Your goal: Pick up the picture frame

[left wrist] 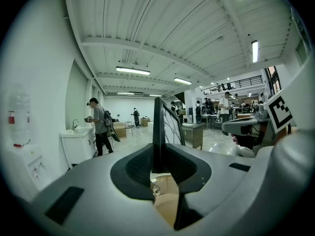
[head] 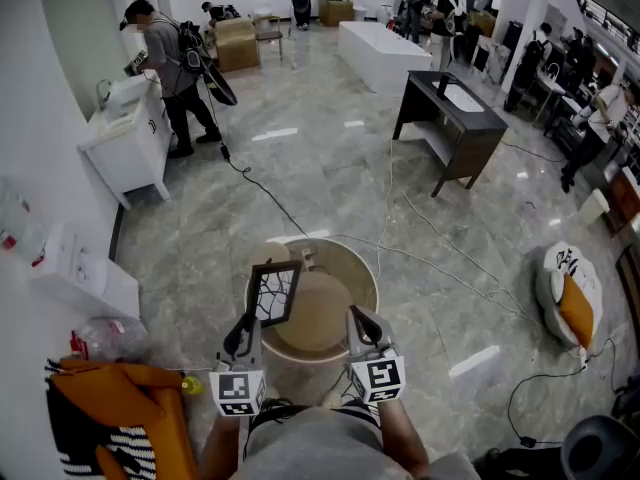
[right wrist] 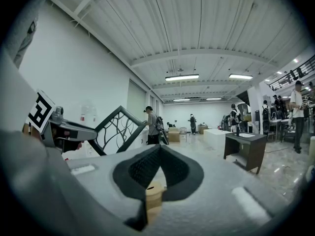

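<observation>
A dark picture frame with a branch-like lattice pattern is held upright above the round wooden table. My left gripper is shut on its lower edge. In the left gripper view the frame stands edge-on between the two pads. My right gripper hovers to the right of the frame, apart from it, with its jaws shut and nothing between them. From the right gripper view the frame shows at the left, with the left gripper below it.
Cables run across the marble floor beyond the table. A white cabinet with a person beside it stands at the left, and a dark vanity at the back right. An orange bag lies at the lower left, a cushion at the right.
</observation>
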The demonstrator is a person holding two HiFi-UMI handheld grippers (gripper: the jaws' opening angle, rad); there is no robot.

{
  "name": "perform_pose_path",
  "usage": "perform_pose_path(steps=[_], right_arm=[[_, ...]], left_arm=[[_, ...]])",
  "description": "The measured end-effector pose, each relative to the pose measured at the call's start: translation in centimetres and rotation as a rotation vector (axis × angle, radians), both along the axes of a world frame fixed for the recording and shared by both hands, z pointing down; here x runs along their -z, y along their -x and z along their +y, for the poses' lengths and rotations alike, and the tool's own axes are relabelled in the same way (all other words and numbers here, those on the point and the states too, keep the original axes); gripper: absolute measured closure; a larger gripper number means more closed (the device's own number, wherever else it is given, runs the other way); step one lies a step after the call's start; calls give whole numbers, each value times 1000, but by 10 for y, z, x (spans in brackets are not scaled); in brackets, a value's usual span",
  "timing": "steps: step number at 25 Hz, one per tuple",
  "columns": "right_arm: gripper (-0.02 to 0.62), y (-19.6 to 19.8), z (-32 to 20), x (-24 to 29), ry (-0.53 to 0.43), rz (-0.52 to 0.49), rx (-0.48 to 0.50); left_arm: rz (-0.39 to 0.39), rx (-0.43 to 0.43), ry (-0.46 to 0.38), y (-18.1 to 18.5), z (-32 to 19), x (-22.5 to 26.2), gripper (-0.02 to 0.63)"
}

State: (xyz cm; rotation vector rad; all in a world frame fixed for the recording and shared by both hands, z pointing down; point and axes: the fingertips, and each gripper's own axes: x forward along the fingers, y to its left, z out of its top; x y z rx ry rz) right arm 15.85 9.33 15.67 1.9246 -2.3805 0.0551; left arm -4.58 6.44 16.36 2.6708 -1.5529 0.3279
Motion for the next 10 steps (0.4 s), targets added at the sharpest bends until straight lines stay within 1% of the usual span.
perform_pose_path(steps=[10], right_arm=[[597, 8, 1, 4, 6, 11, 2]], left_arm=[[6, -7, 6, 3, 2, 4, 517]])
